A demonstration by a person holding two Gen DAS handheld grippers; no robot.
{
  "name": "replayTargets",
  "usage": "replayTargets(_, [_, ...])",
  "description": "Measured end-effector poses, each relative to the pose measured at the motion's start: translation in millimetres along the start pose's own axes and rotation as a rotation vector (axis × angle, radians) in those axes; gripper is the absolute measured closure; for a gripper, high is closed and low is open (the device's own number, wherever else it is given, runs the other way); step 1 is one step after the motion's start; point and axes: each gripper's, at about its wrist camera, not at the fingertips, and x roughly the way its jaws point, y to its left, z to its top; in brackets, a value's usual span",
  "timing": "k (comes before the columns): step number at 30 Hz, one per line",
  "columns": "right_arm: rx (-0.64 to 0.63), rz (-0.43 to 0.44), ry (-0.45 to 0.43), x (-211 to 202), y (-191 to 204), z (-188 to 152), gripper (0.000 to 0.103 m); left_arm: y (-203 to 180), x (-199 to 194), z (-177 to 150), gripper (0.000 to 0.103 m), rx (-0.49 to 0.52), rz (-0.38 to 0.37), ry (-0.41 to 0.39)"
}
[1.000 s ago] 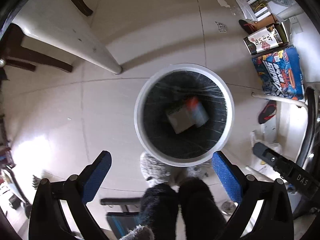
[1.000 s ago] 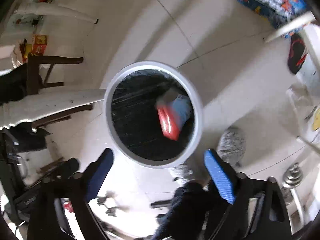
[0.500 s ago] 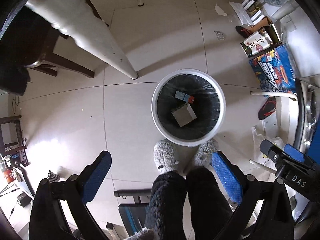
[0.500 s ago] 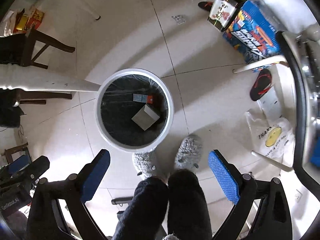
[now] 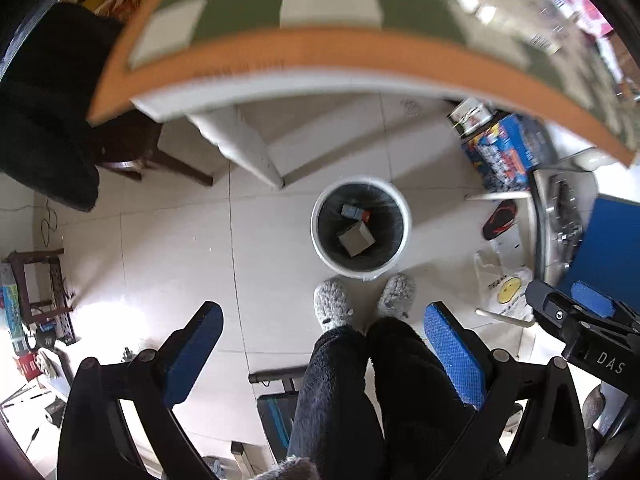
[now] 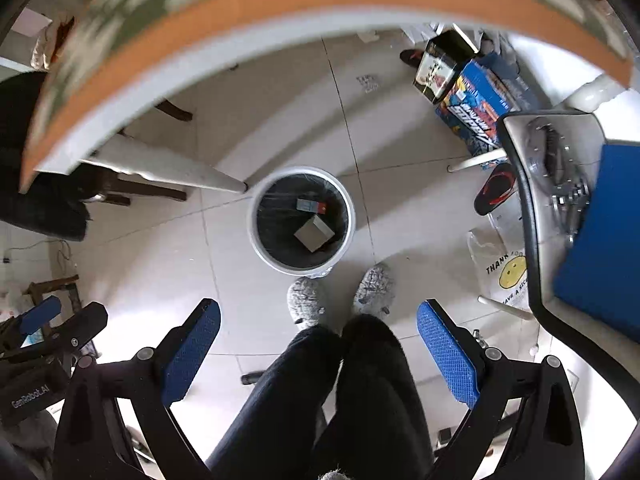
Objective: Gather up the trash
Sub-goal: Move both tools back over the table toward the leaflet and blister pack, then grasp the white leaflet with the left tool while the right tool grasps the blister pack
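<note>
A white round trash bin [image 5: 404, 240] with a black liner stands on the tiled floor, far below both grippers; it also shows in the right wrist view [image 6: 348, 236]. A grey box [image 5: 357, 239] and a small blue-and-red carton [image 5: 354, 212] lie inside it; both also show in the right wrist view, the box [image 6: 314, 233] and the carton [image 6: 311, 205]. My left gripper [image 5: 324, 354] is open and empty. My right gripper [image 6: 318, 350] is open and empty. The right gripper's body [image 5: 580, 328] shows at the right of the left wrist view.
A table with a green-checked, orange-edged cloth [image 5: 320, 64] fills the top of both views, its white leg [image 5: 256, 152] beside the bin. The person's slippered feet [image 5: 332, 308] stand by the bin. Boxes [image 6: 476, 92], a flip-flop [image 6: 494, 192] and a plastic bag [image 6: 504, 276] lie at the right.
Both grippers have risen well away from the bin, which looks smaller now. The table edge has come into view at the top. The carton has landed inside the bin.
</note>
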Motion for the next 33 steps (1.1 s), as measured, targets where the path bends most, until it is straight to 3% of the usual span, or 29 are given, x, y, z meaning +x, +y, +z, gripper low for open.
replayTargets(7, [0.064, 0.061, -0.034, -88.4, 1.7, 25.3, 0.003, -19.2, -72.2, 44.8, 0.000, 0.092, 0.029, -0.184])
replayTargets(12, [0.060, 0.009, -0.063, -126.6, -18.4, 74.6, 0.003, -74.7, -84.1, 102.3, 0.000, 0.365, 0.125, -0.286])
replayTargets(16, [0.030, -0.081, -0.055, -132.6, -53.9, 125.6, 0.003, -121.6, -72.3, 150.4, 0.000, 0.605, 0.222, -0.306])
replayTargets(19, [0.014, -0.128, -0.030, -124.8, -81.4, 161.9, 0.003, -157.4, -52.4, 183.5, 0.000, 0.778, 0.299, -0.277])
replayTargets(25, [-0.001, -0.148, 0.050, -94.1, -132.6, 221.9, 0.003, -210.7, -8.3, 241.0, 0.000, 0.968, 0.285, -0.105])
replayTargets(29, [0.001, -0.136, 0.094, -76.8, -157.9, 252.8, 0.003, -233.3, 17.9, 259.4, 0.001, 1.066, 0.273, 0.008])
replayTargets(33, [0.010, -0.121, 0.118, -66.2, -177.1, 277.6, 0.003, -246.4, 35.5, 277.8, 0.003, 1.092, 0.238, 0.067])
